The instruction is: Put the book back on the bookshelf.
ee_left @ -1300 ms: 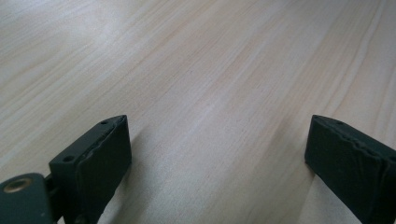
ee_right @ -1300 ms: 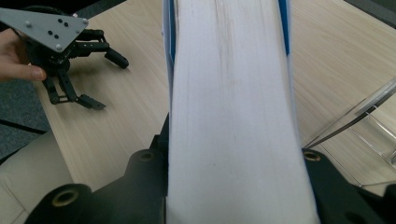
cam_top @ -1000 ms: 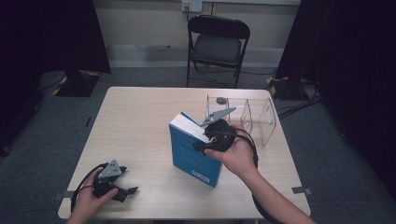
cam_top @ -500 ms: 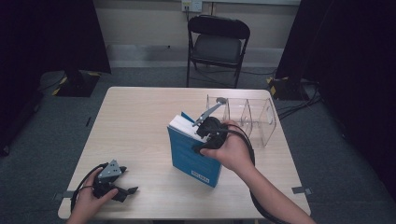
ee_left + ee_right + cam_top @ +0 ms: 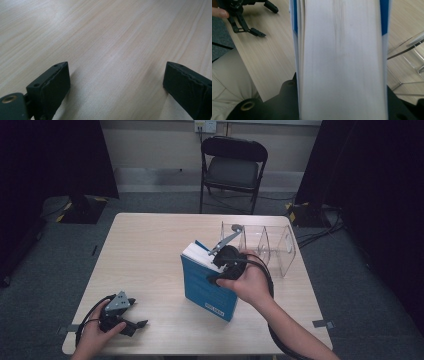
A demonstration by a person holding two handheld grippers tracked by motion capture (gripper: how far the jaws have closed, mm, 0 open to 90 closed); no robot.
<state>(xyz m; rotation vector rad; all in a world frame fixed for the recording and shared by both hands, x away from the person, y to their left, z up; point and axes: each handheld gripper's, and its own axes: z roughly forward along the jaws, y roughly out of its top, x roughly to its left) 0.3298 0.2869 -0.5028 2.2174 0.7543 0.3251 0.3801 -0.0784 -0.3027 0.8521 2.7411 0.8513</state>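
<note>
Resting on the bench near its front-left corner, the left tool sits spread and empty. Right of it, the right tool has just squeezed further onto the blue book, tipped more upright than a second ago, so the clear rack just beyond looks its likely destination.

A pale wood-grain rectangular table bears a clear plastic divided rack at its far right and, apparently resting on it, a thick blue-covered book.
</note>
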